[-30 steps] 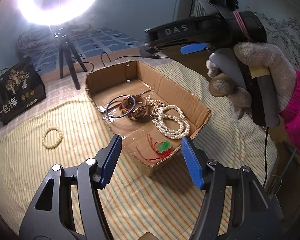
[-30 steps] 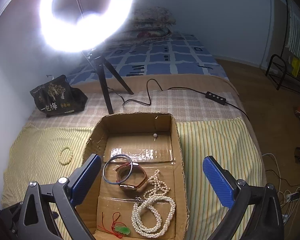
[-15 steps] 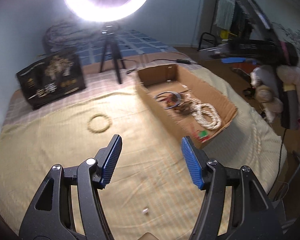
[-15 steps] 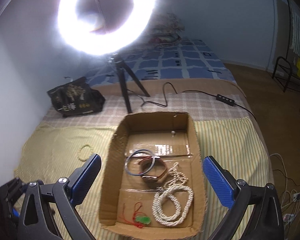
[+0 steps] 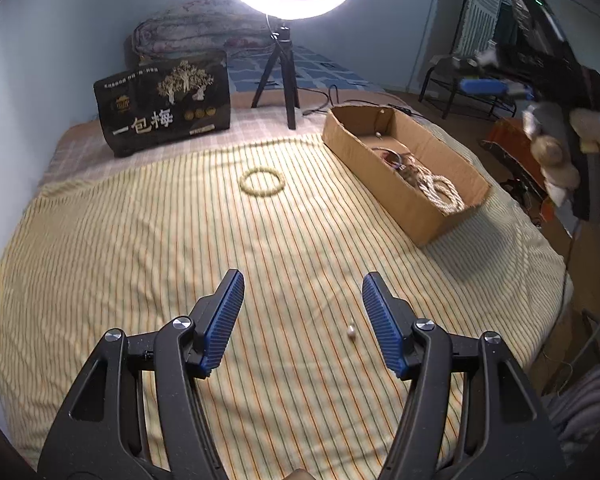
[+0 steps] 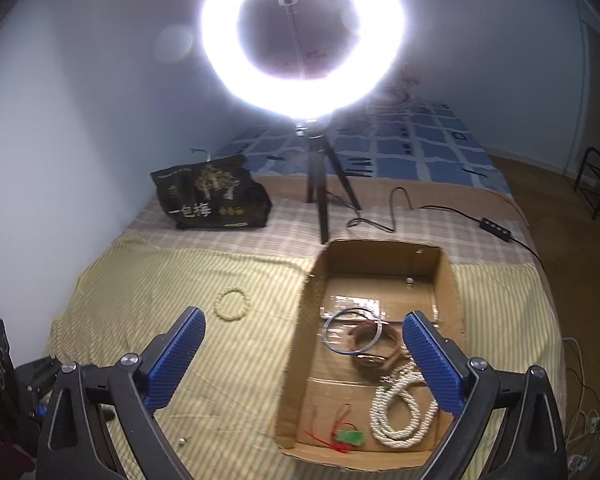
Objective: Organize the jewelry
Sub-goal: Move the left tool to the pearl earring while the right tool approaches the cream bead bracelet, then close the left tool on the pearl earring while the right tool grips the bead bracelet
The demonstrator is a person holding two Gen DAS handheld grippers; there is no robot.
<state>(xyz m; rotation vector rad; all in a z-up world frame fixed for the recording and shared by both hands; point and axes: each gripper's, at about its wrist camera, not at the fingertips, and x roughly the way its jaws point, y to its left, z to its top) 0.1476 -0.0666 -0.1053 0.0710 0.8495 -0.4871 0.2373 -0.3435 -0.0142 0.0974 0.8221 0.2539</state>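
A cardboard box [image 5: 384, 188] [image 6: 300, 344] on the striped cloth holds a pearl necklace [image 6: 400, 408], a metal bangle [image 6: 352, 330], a brown watch [image 6: 374, 354], a green pendant on red cord [image 6: 348, 438] and a small pearl [image 6: 409, 281]. A beige bead bracelet [image 5: 261, 183] [image 6: 232, 305] lies on the cloth left of the box. A small loose pearl [image 5: 351, 334] [image 6: 183, 441] lies on the cloth just inside my left gripper's right finger. My left gripper [image 5: 303, 320] is open and empty above the cloth. My right gripper [image 6: 300, 360] is open and empty above the box's left wall.
A ring light on a tripod [image 5: 284, 76] [image 6: 320, 200] stands behind the box, its cable [image 6: 440, 210] trailing right. A black printed bag [image 5: 164, 108] [image 6: 212, 196] stands at the back left. The bed edge [image 5: 548, 300] drops off to the right.
My left gripper has swung left and back from over the box; the bracelet and a loose pearl now lie before it. My right gripper has pulled back and tilted up slightly.
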